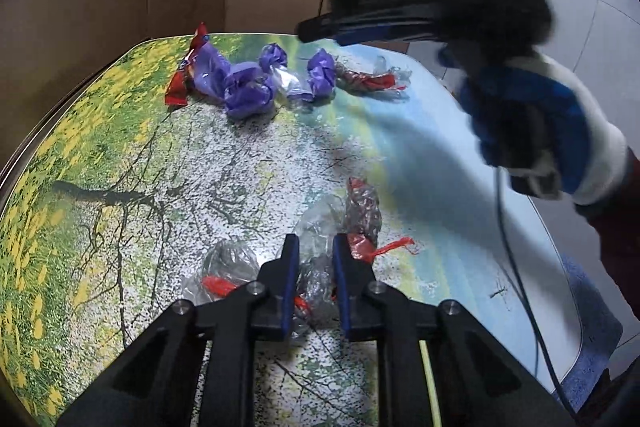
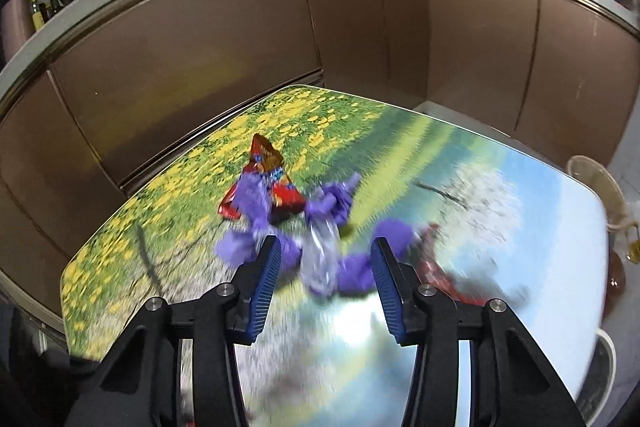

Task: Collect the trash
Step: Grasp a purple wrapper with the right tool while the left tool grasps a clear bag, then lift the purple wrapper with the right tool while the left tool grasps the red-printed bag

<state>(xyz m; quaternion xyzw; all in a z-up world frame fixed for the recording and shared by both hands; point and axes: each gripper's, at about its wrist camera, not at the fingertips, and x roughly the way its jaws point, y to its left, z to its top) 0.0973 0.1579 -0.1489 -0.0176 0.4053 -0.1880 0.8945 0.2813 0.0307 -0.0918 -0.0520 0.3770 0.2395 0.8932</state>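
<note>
Clear wrapper [image 1: 316, 283] clenched between left fingers [image 1: 290, 283], purple wrappers [image 2: 324, 267] between released right fingers [image 2: 266, 279]

The tabletop [image 1: 120, 155] is smooth and glossy, printed with a flowering-meadow picture and throwing back lamp glare. The clear wrappers [image 1: 320, 227] are thin, crinkled, shiny plastic film; the purple wrappers [image 1: 244, 91] are softer, semi-glossy plastic. The red packet [image 2: 276, 183] looks like glossy foil. The left gripper [image 1: 315, 281] is matt black plastic with ribbed blue pads and bright metal pins. The cabinet fronts [image 2: 200, 47] are smooth, satin brown.
</note>
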